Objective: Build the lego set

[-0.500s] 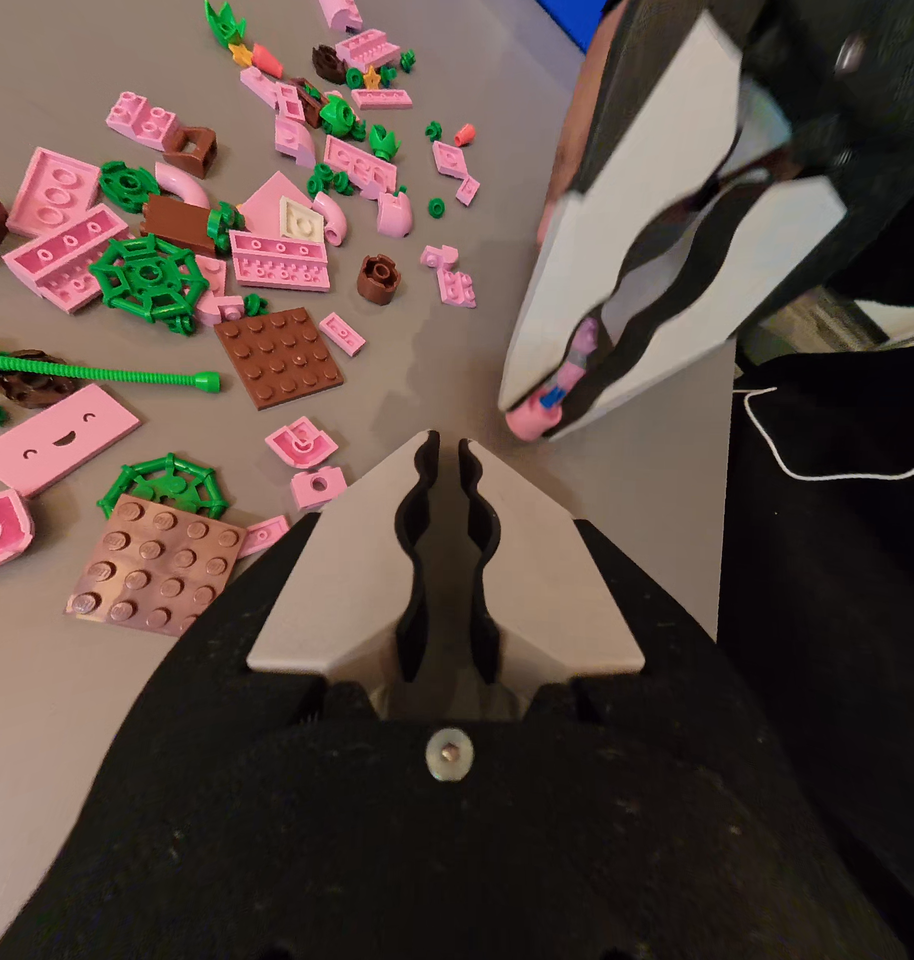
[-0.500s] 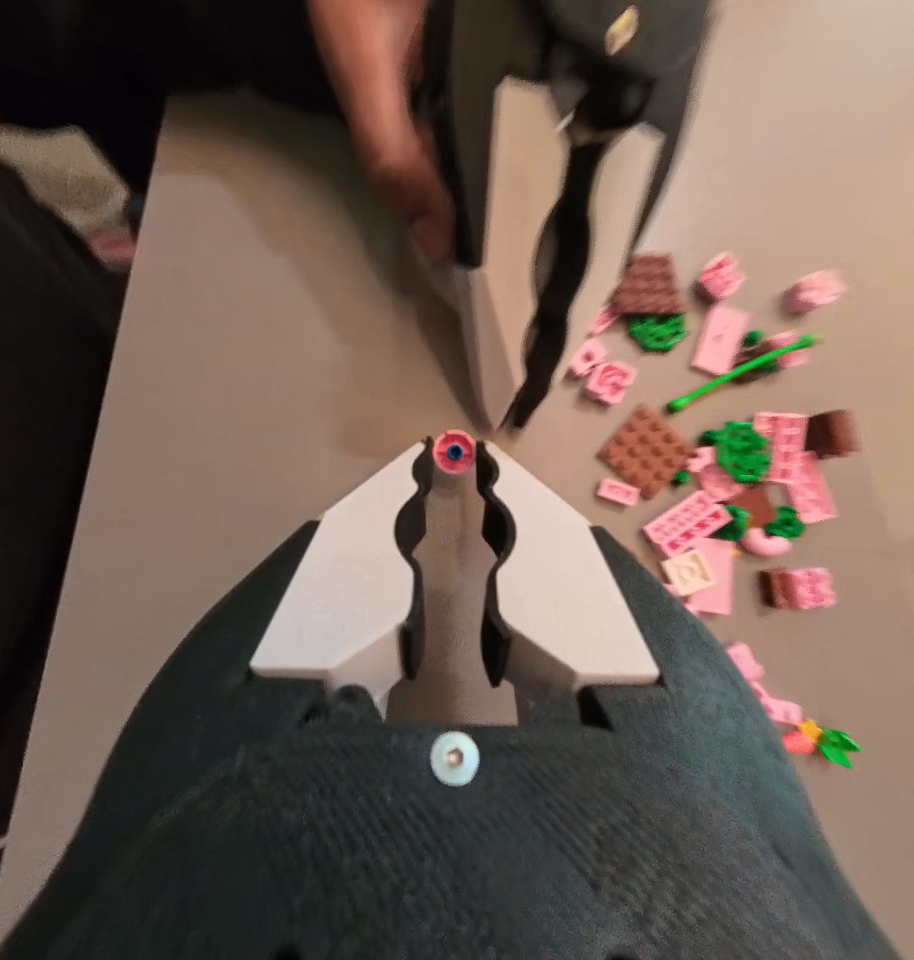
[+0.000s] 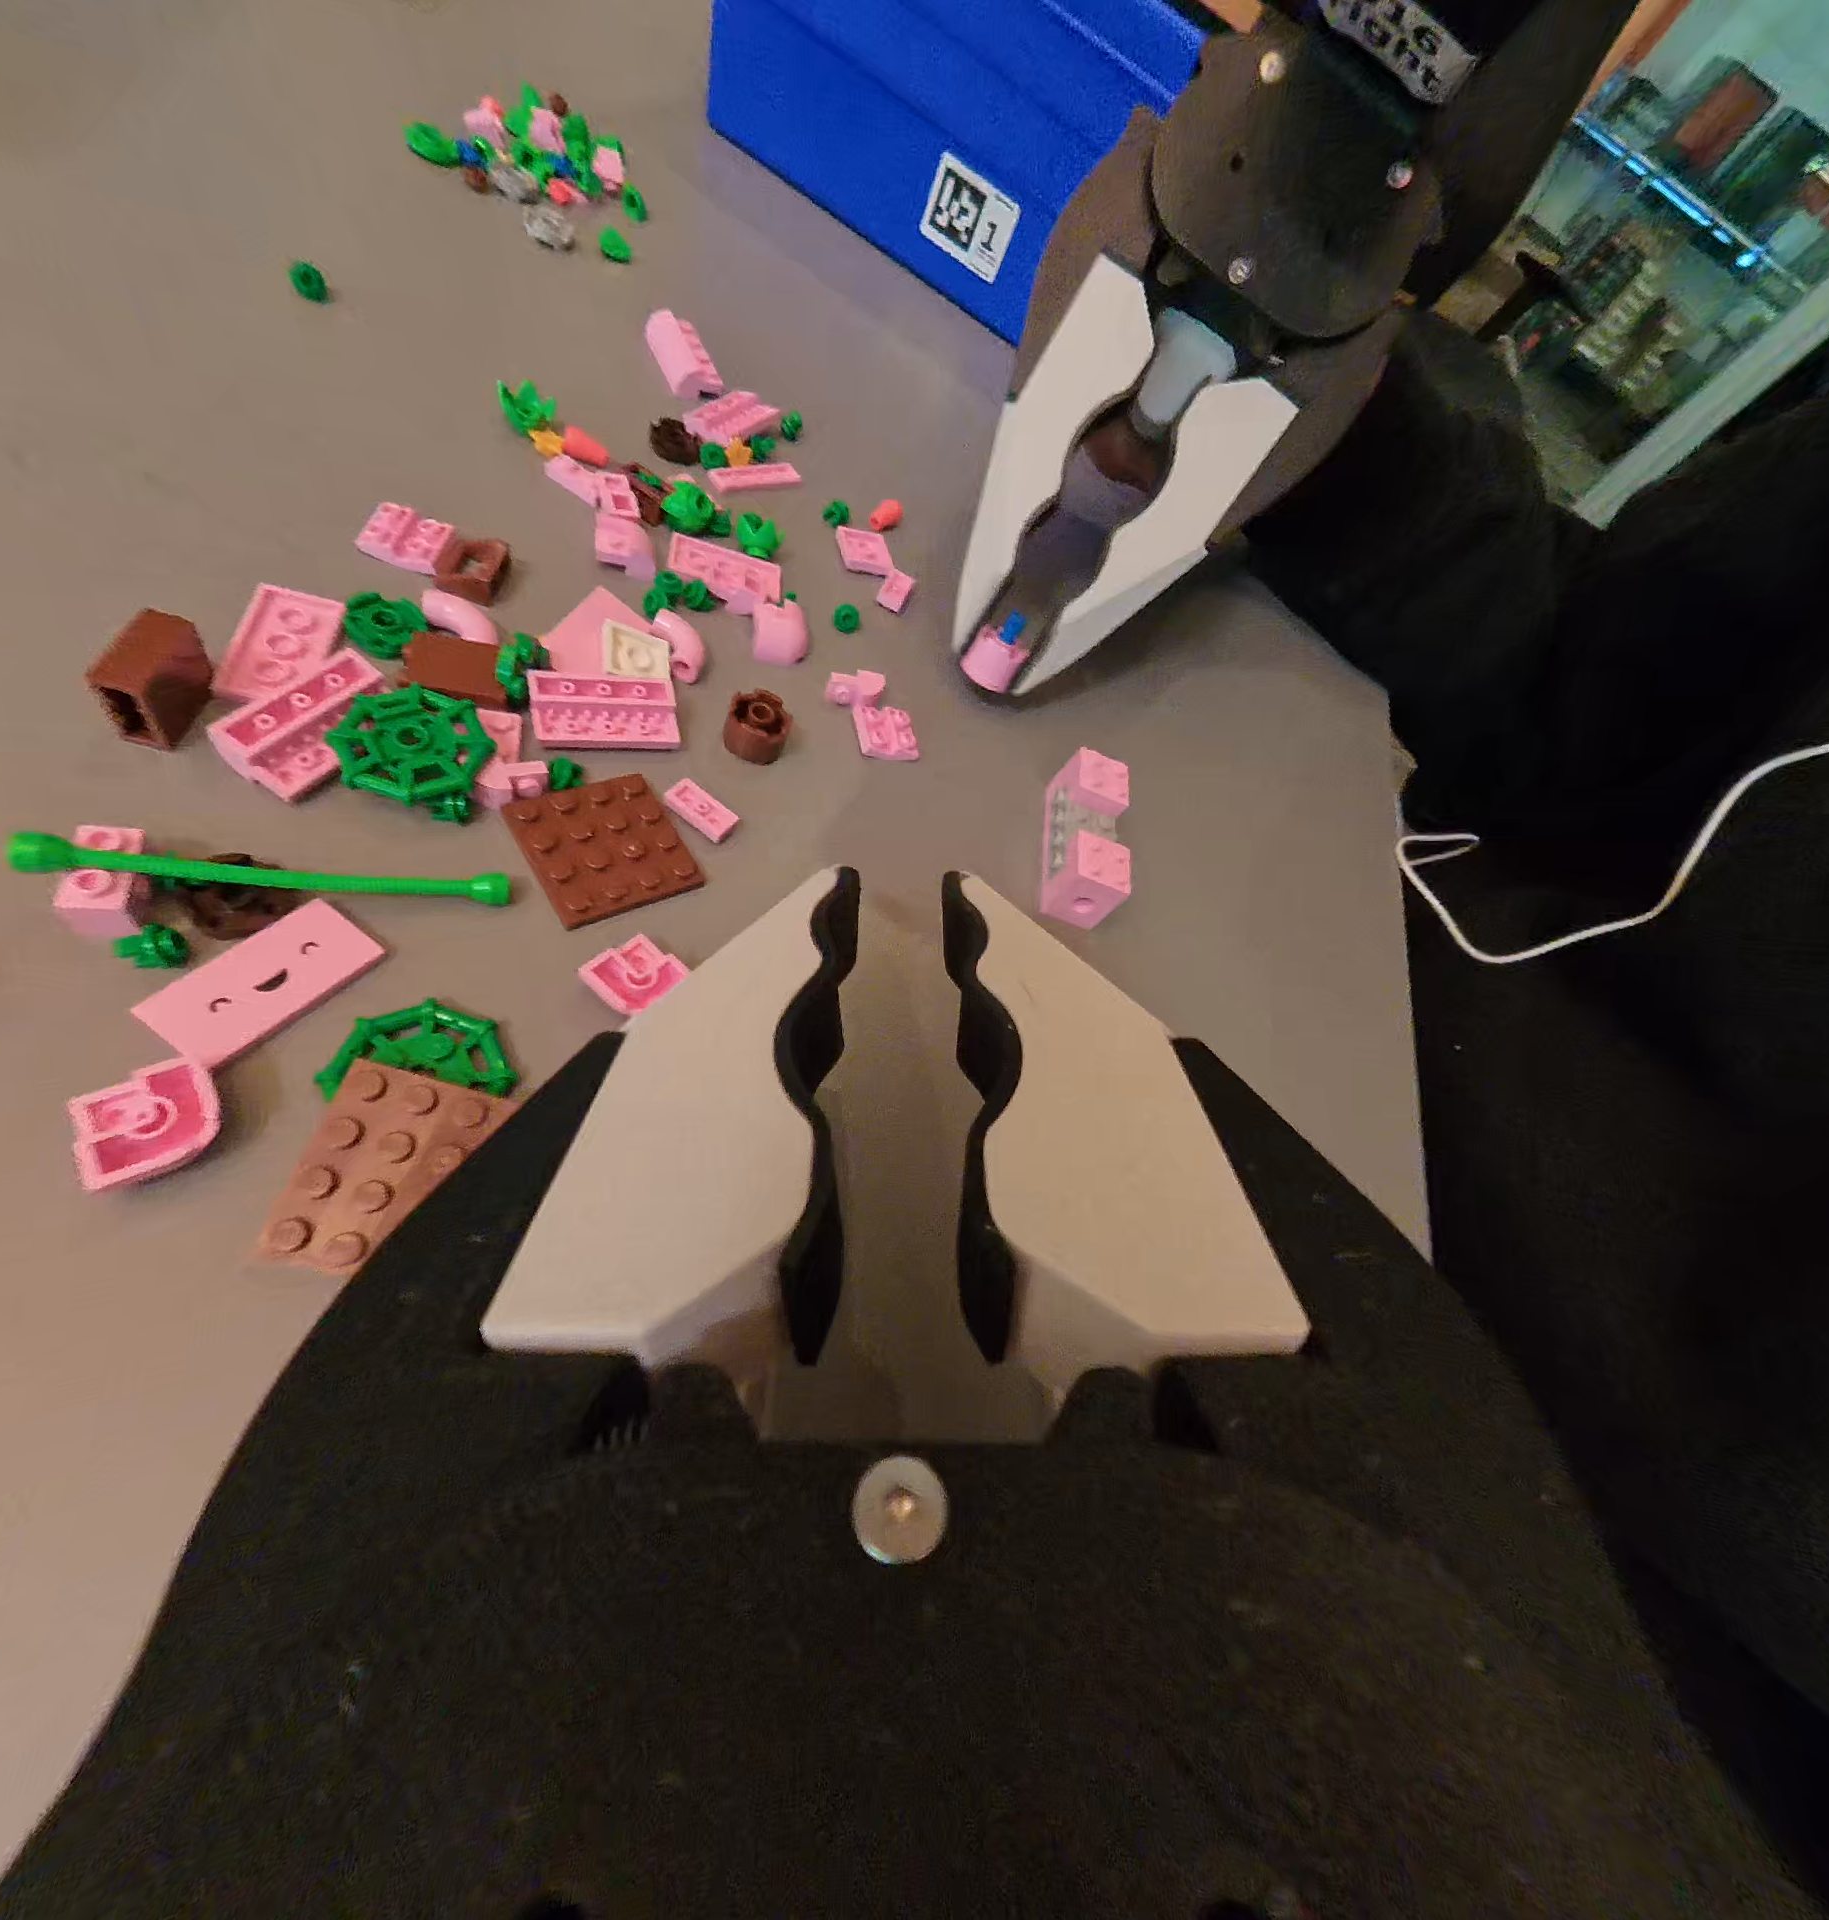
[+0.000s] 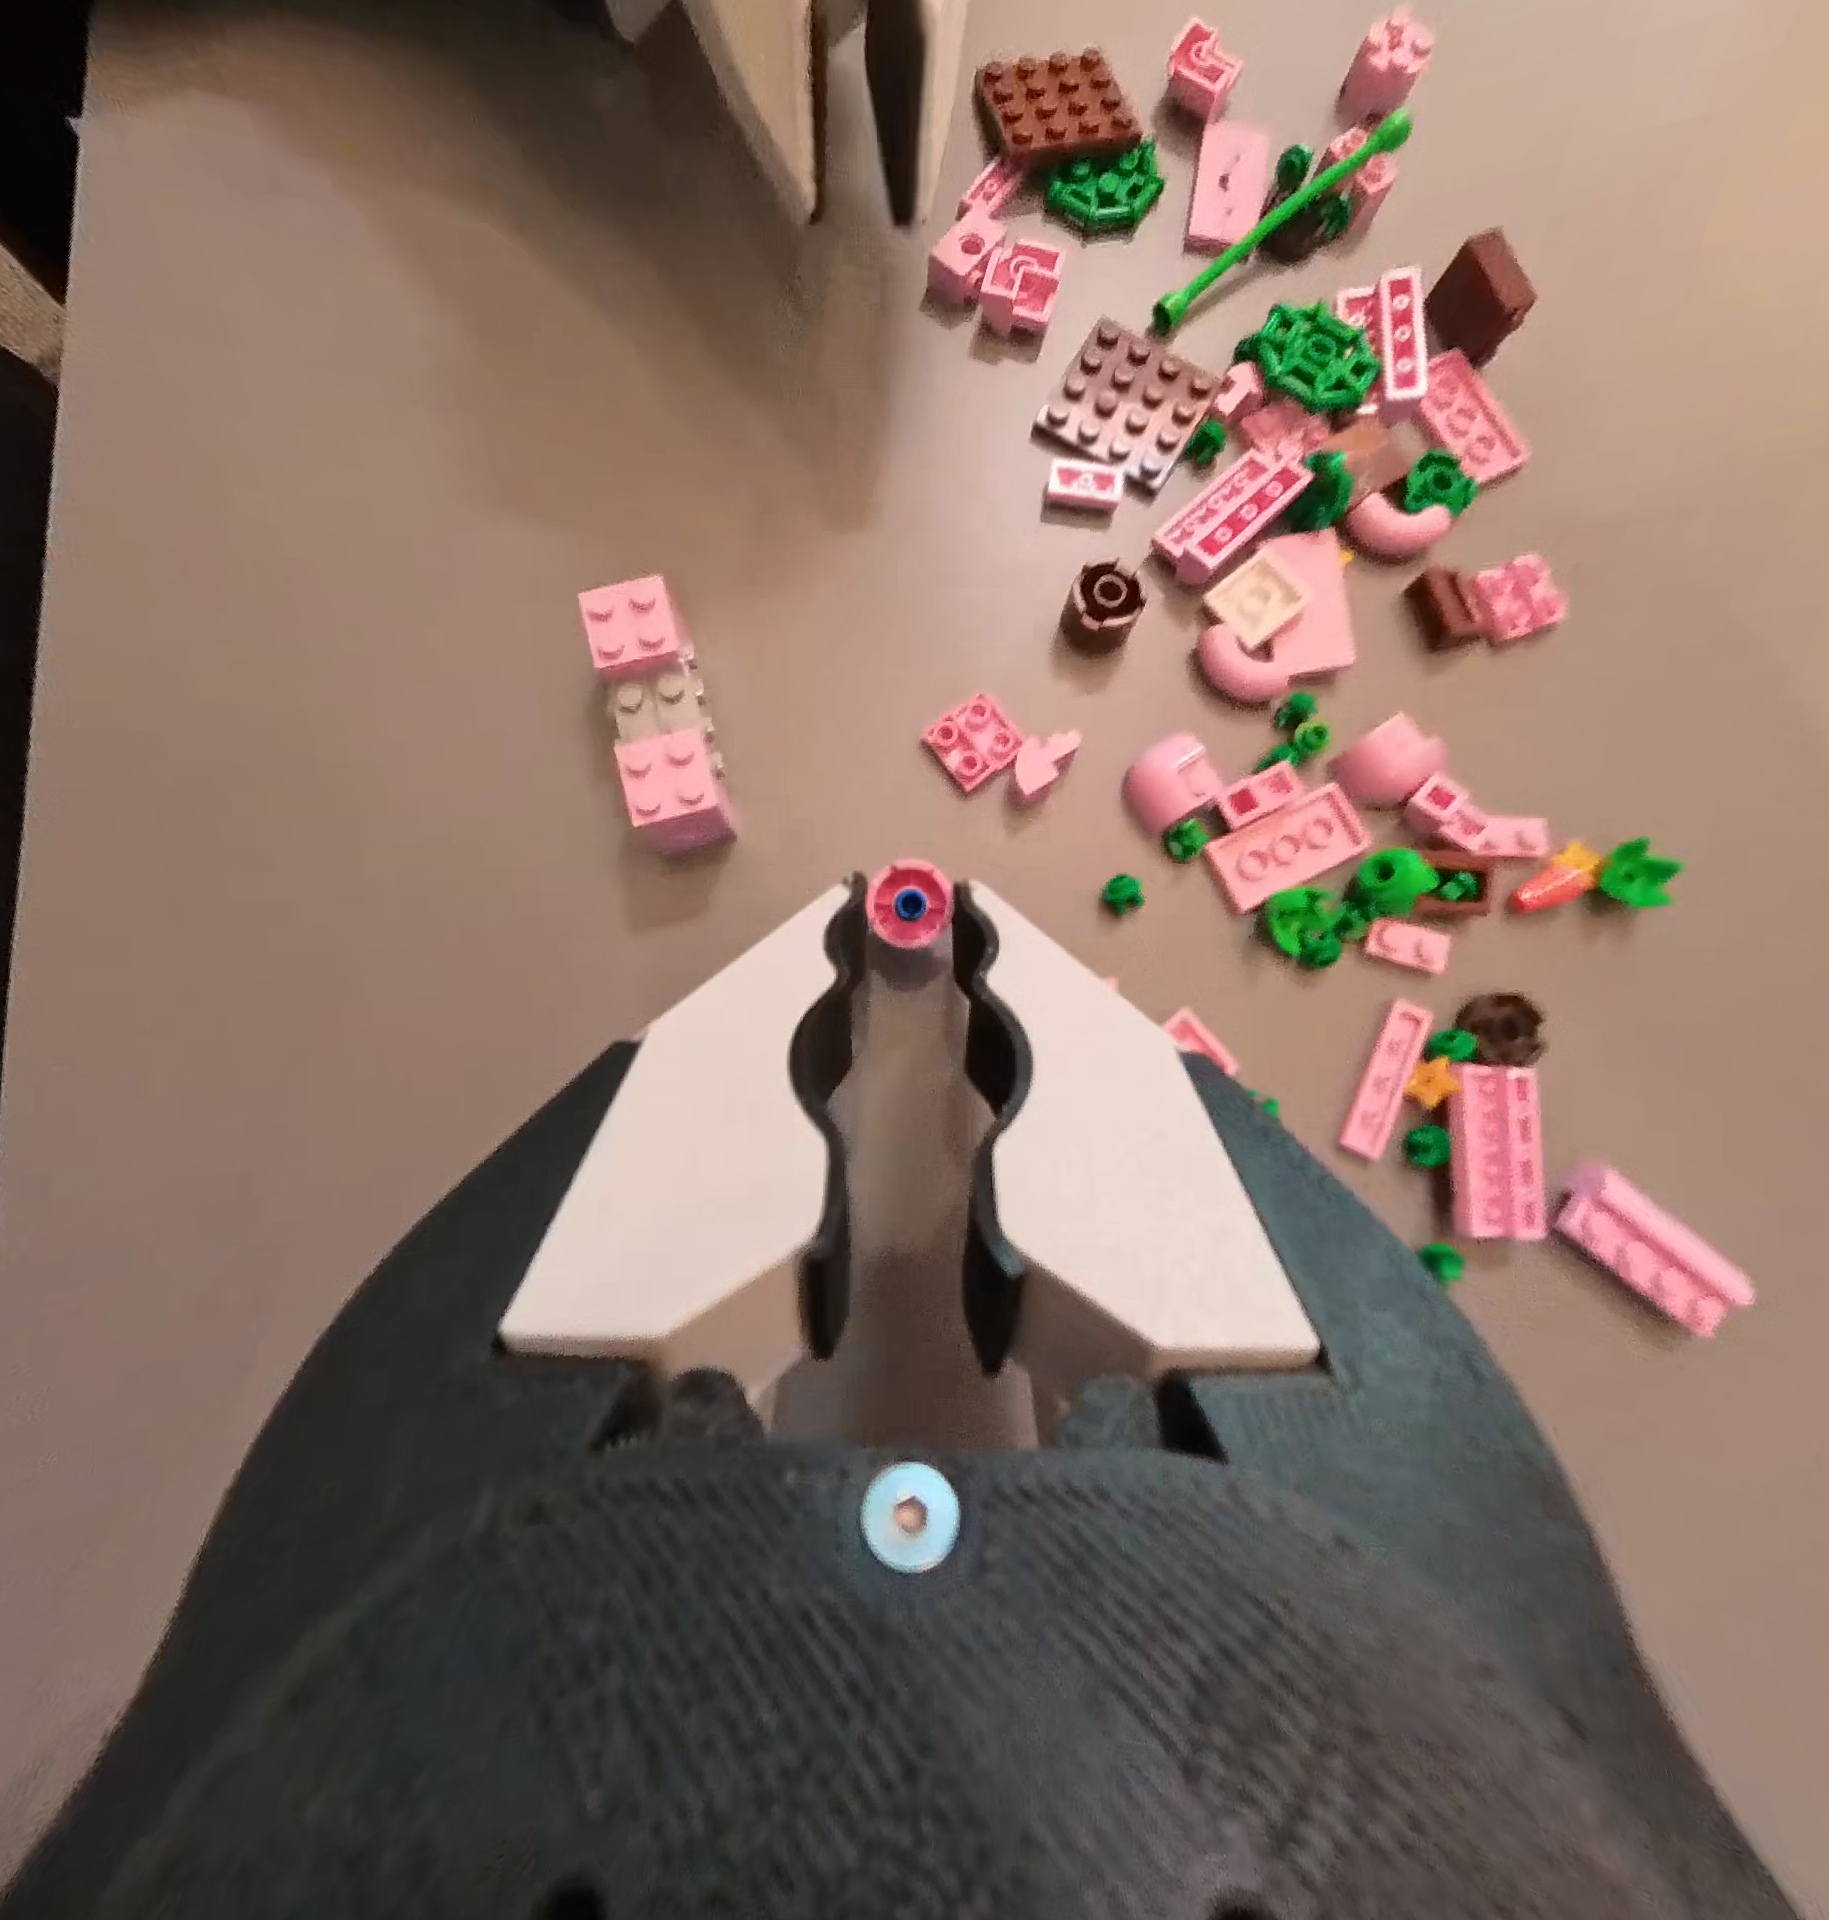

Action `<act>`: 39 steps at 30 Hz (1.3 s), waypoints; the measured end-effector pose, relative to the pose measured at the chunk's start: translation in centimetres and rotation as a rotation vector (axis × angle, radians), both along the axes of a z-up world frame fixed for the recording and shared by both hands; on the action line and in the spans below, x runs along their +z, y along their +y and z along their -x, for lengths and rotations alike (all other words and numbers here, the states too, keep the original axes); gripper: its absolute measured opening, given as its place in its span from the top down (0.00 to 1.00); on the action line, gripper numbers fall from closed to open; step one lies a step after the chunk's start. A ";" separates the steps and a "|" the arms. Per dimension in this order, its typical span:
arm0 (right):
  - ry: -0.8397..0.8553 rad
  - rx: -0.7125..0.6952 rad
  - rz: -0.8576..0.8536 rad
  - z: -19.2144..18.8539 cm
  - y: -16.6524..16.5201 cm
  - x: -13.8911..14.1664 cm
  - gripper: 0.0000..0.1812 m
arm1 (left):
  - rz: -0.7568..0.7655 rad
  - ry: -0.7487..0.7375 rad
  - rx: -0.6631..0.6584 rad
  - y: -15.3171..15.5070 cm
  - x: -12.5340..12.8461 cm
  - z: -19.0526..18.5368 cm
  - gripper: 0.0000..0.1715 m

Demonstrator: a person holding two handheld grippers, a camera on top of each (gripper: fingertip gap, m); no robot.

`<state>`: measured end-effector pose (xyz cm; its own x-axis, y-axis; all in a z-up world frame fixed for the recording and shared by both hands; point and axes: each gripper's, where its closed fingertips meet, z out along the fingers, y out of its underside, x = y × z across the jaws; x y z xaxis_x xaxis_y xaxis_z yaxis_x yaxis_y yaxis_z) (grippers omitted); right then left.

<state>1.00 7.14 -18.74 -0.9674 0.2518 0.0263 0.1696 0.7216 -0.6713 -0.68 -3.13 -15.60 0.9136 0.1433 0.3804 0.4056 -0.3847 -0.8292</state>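
My right gripper [image 4: 910, 906] is shut on a small round pink piece with a blue pin [image 4: 910, 904]. It holds the piece just above the grey table; the same gripper shows in the left wrist view [image 3: 1003, 665]. A pink-and-grey brick assembly [image 4: 661, 717] lies on the table ahead and left of it, and also shows in the left wrist view [image 3: 1086, 842]. My left gripper [image 3: 897, 891] is slightly open and empty, low over the table, near a brown square plate [image 3: 603, 847]. Its fingertips [image 4: 801, 177] show at the top of the right wrist view.
Several loose pink, green and brown pieces [image 3: 422, 727] are scattered on the table's left half. They lie to the right in the right wrist view [image 4: 1305, 520]. A blue box [image 3: 889, 135] stands at the back. The table edge and a white cable [image 3: 1616, 894] are on the right. Across from one pair of fingers to the other is roughly 12 cm. The brown square plate [image 3: 603, 847] is closer to my left gripper, around 6 cm from its tips; the right tips are 12 cm off. It is also in sight in the right wrist view [image 4: 1127, 398].
Both grippers have drawn apart and back from each other. The left jaws have opened a little wider. The pink-and-grey assembly now shows on the table between them.
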 end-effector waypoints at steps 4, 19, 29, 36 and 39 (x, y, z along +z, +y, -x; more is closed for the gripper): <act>-0.054 -0.027 0.009 -0.6 0.0 -0.6 0.92 | 0.028 0.111 0.050 -0.2 0.1 0.9 0.93; -0.054 -0.053 0.175 0.3 0.0 1.5 0.83 | 0.014 0.237 0.149 -1.0 1.0 2.2 0.90; 0.234 -0.348 0.452 5.8 3.7 7.8 0.84 | -0.006 0.326 0.145 -1.0 1.6 1.9 0.80; 0.252 -0.356 0.445 6.1 2.9 7.0 0.85 | 0.010 0.393 0.206 -1.3 1.9 2.7 0.70; 0.227 -0.329 0.431 5.7 2.0 6.2 0.85 | -0.010 0.378 0.210 -1.3 2.1 2.7 0.68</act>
